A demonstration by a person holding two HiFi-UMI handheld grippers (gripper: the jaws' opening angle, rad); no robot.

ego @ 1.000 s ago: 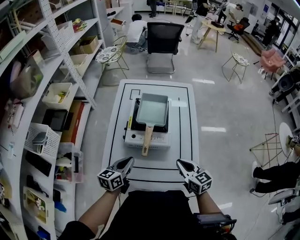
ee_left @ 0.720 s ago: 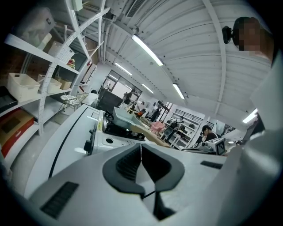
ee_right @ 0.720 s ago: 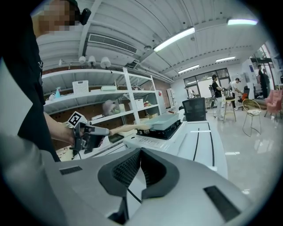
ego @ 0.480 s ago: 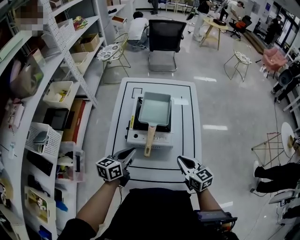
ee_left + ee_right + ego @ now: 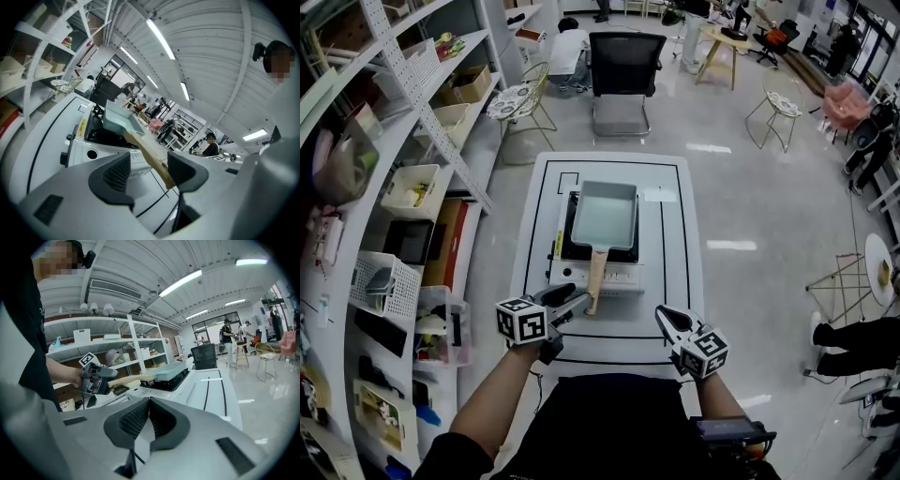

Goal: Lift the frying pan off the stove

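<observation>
rectangular pale frying pan (image 5: 602, 214) lay on stove (image 5: 623, 275), wooden handle (image 5: 596, 279) pointed toward wearer; left tool (image 5: 570, 300) just opened wide, handle tip between jaws, ungripped; right tool (image 5: 666, 322) closed, empty.

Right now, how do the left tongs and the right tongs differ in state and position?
The left tongs stand open, having just been opening, with the wooden handle between them, unclamped. The right tongs are shut on nothing.
The left tongs are at the frying pan handle's end. The right tongs sit back over the table, clear of the pan.
Both point toward the stove.
</observation>
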